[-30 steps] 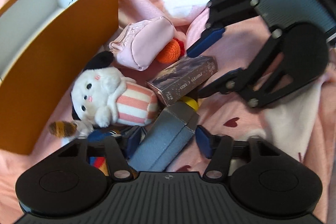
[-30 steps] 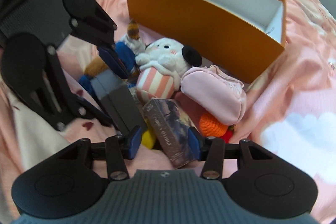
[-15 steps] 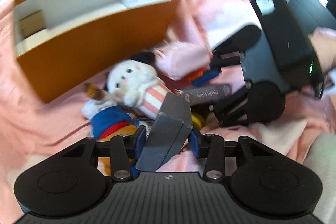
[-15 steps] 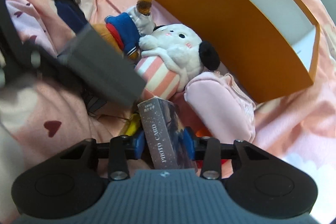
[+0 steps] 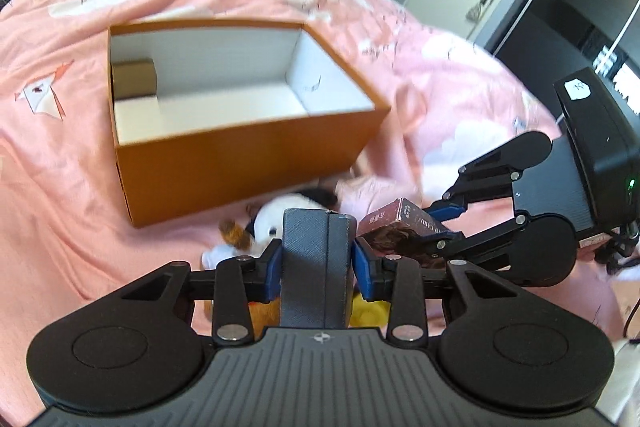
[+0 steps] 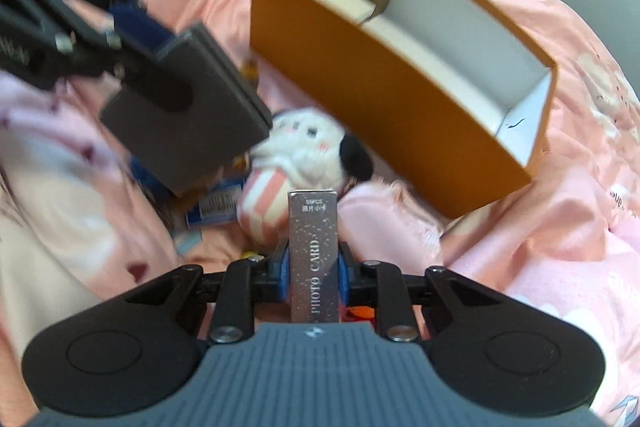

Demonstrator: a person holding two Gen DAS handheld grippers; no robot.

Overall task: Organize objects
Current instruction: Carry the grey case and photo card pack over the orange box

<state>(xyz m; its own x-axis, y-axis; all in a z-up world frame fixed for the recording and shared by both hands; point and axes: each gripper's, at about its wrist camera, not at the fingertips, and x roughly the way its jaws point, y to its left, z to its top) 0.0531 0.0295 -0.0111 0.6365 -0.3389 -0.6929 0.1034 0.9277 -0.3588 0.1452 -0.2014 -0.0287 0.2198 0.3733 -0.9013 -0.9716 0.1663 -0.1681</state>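
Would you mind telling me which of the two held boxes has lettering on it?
The slim box in the right tool, which reads PHOTO CARD; the grey case in the left tool is plain.

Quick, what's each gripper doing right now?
Left gripper: shut on the grey case.
Right gripper: shut on the photo card box.

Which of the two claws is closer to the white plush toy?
Hard to say. The left gripper, gripping the grey case, and the right gripper, gripping the photo card box, both hover by the plush.

The grey case [image 5: 318, 267] hides most of the white plush [image 5: 268, 219].
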